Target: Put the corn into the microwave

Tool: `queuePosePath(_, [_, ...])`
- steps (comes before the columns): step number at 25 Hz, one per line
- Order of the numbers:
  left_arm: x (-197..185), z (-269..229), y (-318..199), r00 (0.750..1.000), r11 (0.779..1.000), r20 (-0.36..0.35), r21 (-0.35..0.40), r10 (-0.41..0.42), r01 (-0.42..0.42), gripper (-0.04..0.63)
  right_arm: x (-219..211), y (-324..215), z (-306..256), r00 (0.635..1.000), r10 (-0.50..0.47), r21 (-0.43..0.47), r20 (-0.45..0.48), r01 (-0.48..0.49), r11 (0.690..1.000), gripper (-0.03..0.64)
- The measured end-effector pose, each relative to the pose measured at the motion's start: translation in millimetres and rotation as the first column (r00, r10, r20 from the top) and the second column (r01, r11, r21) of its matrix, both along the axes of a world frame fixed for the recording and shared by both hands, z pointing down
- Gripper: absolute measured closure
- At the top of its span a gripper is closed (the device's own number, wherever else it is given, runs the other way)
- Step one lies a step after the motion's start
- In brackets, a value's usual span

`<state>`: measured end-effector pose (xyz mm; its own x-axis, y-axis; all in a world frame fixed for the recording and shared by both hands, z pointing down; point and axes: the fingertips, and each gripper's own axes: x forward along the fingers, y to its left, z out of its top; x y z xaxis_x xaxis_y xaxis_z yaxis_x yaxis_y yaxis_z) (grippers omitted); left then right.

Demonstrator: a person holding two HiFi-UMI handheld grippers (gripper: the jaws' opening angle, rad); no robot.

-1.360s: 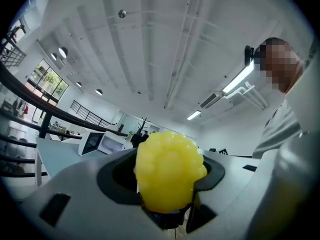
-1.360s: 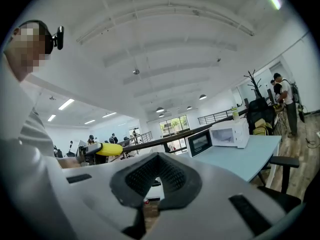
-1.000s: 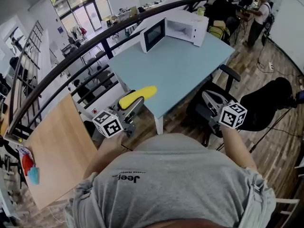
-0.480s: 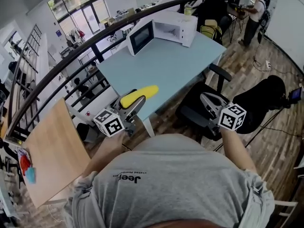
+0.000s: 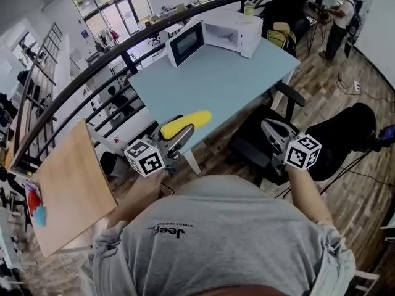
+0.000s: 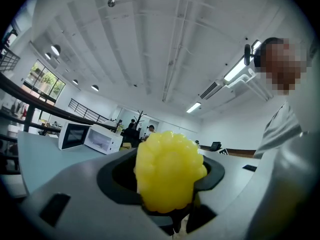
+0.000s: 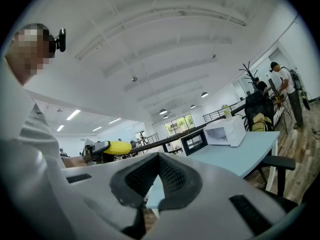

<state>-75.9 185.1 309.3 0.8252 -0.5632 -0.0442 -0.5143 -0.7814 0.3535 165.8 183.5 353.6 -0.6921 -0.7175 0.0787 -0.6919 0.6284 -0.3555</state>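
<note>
**Head view:** The left gripper [image 5: 178, 135] is clamped on the corn [image 5: 185, 123]. The cob sticks out past the jaws toward one o'clock, in the air just over the near edge of the table [image 5: 228, 85]. The microwave [image 5: 229, 34] stands at the table's far end, about twelve o'clock from the person. Its door [image 5: 185, 43] is swung open on the eleven o'clock side. The right gripper [image 5: 270, 128] hangs off the table's edge at about three o'clock, above a black chair [image 5: 256, 142].

**Left gripper view:** The yellow cob fills the gap and both pads press on it. The microwave is small, at about nine o'clock.

**Right gripper view:** The jaws are closed together with nothing between them.

**Risk:** Much of the cob seems to overhang the pads, so a bump on the door or the cavity rim could twist it loose. It would then probably roll off the table.
</note>
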Motion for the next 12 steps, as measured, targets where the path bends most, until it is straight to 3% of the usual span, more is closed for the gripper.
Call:
queuePosePath(6, [-25.7,15.2,-30.5,1.000,1.000,-0.009,-0.019,-0.007,0.007,0.344,-24.3,-31.2,11.5,1.000,-0.005,-0.024,-0.011,0.005,1.000,0.600])
queuePosePath(12, [-68.9,17.3,-105.8,0.999,1.000,-0.041,-0.004,0.028,-0.029,0.344,-63.7,-96.7,1.9,0.999,0.033,-0.016,-0.039,-0.034,0.999,0.600])
